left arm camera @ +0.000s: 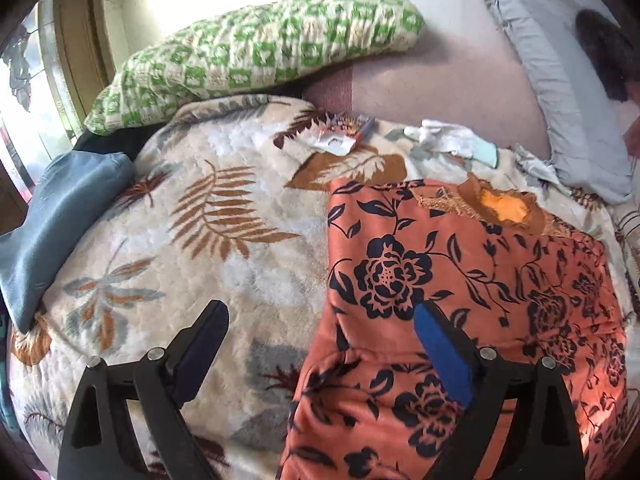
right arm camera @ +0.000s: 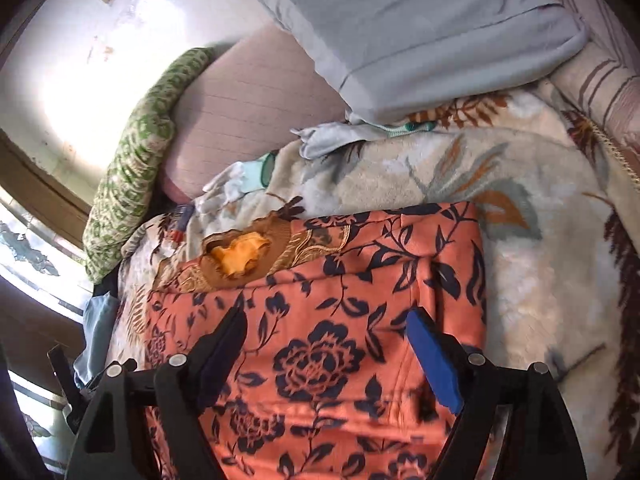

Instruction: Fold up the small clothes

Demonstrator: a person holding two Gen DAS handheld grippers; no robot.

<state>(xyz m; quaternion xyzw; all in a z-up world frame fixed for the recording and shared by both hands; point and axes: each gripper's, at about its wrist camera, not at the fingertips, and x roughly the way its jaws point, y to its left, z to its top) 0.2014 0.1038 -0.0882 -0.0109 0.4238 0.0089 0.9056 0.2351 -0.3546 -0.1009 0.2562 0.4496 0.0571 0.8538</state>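
Note:
An orange garment with dark blue flowers [left arm camera: 460,280] lies flat on a cream leaf-patterned blanket [left arm camera: 200,220], its gold-trimmed neckline [left arm camera: 504,204] at the far end. My left gripper [left arm camera: 320,312] is open above the garment's left edge, holding nothing. In the right wrist view the same garment [right arm camera: 320,340] fills the near middle, neckline [right arm camera: 240,256] at far left. My right gripper [right arm camera: 326,320] is open just above the garment, holding nothing.
A green checked pillow [left arm camera: 256,52] and a pink bolster [left arm camera: 440,76] lie at the back. A grey pillow [right arm camera: 400,20] lies at the far right. A folded blue cloth [left arm camera: 60,216] sits at left. Small white clothes [left arm camera: 448,140] and wrappers [left arm camera: 336,140] lie beyond the garment.

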